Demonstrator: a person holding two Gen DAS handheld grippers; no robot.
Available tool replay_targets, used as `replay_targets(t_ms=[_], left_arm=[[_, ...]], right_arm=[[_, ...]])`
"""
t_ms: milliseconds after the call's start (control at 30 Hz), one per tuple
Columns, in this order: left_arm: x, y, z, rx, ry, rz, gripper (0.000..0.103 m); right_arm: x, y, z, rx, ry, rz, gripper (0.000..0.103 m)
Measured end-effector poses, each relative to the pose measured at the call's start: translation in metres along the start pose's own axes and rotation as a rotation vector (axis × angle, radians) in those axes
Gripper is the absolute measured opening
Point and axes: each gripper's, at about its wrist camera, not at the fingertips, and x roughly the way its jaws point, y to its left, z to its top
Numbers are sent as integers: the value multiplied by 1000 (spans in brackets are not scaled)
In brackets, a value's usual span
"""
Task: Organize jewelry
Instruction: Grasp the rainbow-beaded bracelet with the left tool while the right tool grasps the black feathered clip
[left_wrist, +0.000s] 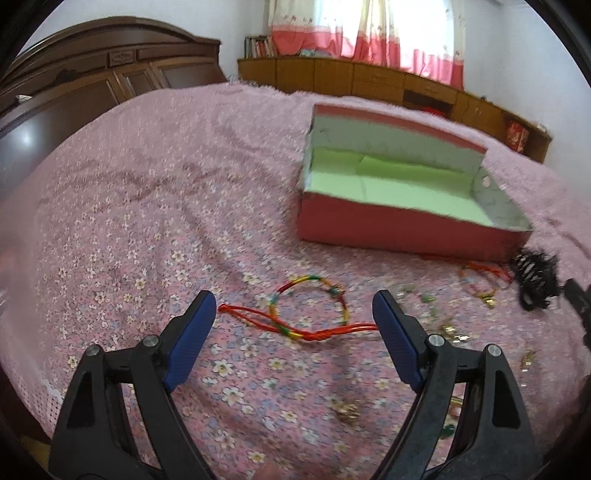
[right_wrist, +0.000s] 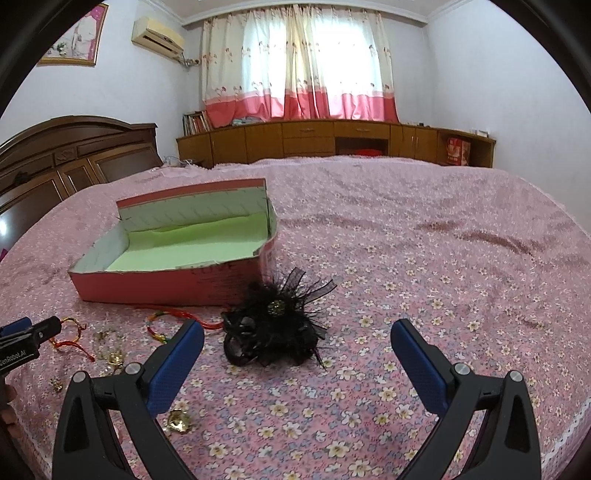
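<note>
An open red box (left_wrist: 402, 232) (right_wrist: 162, 286) with a green lining lies on the bed. In front of it a multicolour cord bracelet (left_wrist: 314, 314) rests on the cover, just beyond my open left gripper (left_wrist: 293, 314), whose fingers stand either side of its red tails. A black feathery hair clip (right_wrist: 277, 321) (left_wrist: 535, 280) lies just ahead of my open right gripper (right_wrist: 297, 339), slightly left of its centre. Red cord bracelets (right_wrist: 173, 317) (left_wrist: 484, 273) and small gold pieces (right_wrist: 110, 350) (left_wrist: 454, 332) are scattered between the two grippers. Nothing is held.
The pink floral bedcover (right_wrist: 406, 295) spreads wide to the right. A dark wooden headboard (left_wrist: 92, 85) stands at the left, a low wooden cabinet (right_wrist: 332, 142) under curtains at the back. The bed's lace edge (right_wrist: 569, 435) runs near the right gripper.
</note>
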Motion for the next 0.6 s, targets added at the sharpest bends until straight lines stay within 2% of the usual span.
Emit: replay_targets(t_ms=[33, 167, 367, 433, 600], left_arm=[[3, 1, 1, 1, 12, 2, 79], [21, 0, 2, 13, 83, -29, 62], [34, 0, 3, 16, 108, -17, 46], [40, 2, 3, 16, 132, -9, 43], [48, 2, 0, 29, 149, -3, 43]], right_arm=[[2, -1, 1, 1, 5, -5, 103], [8, -3, 4, 3, 20, -12, 103], [22, -7, 9, 15, 61, -7, 103], [27, -8, 10, 16, 72, -4, 103], [43, -8, 15, 15, 109, 36, 102]])
